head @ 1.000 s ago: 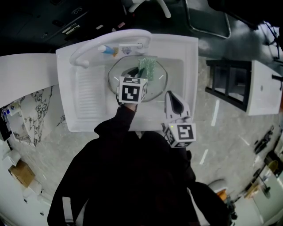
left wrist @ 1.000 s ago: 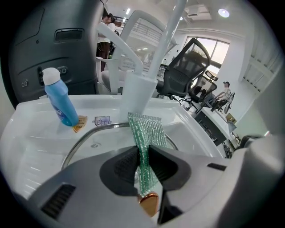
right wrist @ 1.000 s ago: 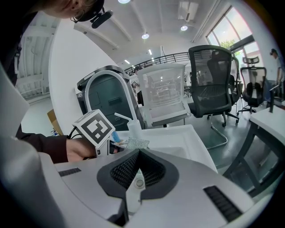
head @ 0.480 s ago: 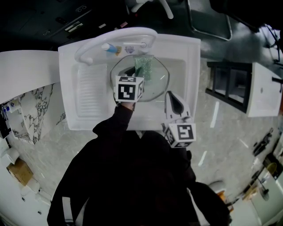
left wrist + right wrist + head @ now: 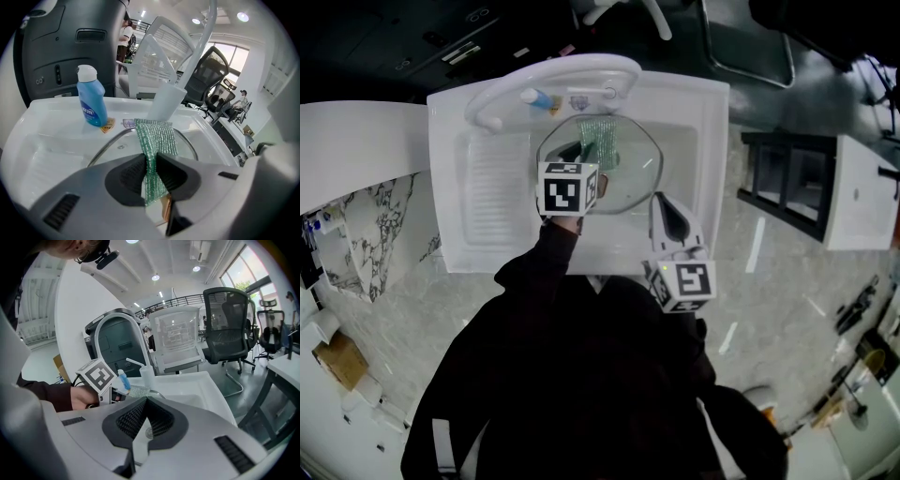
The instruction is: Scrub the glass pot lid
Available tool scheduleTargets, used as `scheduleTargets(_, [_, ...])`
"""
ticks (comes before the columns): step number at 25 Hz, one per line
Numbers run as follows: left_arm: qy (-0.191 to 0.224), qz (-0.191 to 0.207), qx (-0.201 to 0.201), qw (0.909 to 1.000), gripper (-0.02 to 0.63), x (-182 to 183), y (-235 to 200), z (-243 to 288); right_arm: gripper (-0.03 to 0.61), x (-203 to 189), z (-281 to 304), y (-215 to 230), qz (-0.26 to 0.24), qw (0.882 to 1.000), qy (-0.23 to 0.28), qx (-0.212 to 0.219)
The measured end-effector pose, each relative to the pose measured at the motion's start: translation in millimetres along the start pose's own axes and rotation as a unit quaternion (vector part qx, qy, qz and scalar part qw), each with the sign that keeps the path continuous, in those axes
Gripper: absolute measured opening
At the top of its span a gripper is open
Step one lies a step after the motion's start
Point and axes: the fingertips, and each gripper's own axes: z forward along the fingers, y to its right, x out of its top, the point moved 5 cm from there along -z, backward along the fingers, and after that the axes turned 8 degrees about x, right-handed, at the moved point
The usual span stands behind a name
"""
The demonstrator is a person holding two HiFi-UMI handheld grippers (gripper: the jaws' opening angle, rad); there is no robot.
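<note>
My left gripper (image 5: 151,164) is clenched on a green glittery mesh scrubbing cloth (image 5: 158,137). The two dark pads pinch the cloth near its lower end, and the rest of it stands out in front of the jaws, toward the white curved faucet (image 5: 572,73). In the head view this gripper is over the round glass pot lid with a metal rim (image 5: 630,183), and the cloth covers the far part of the lid. The lid lies in the basin of the white sink (image 5: 705,131), under the faucet. I cannot tell if the cloth presses on the glass. A blue plastic bottle with a white cap (image 5: 91,104) stands upright on the back ledge of the sink, just beside the faucet. My right gripper (image 5: 146,399) is closed with nothing between its jaws; it is held at the front right side of the lid, near the front rim of the sink, apart from the left gripper
</note>
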Motion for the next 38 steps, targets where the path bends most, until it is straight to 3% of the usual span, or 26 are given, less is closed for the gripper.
scheduleTargets(38, [-0.005, -0.086, 0.05, 0.995, 0.074, -45, -69, -12, 0.003, -18, 16, -30, -0.021, 0.998, -0.028, 0.056])
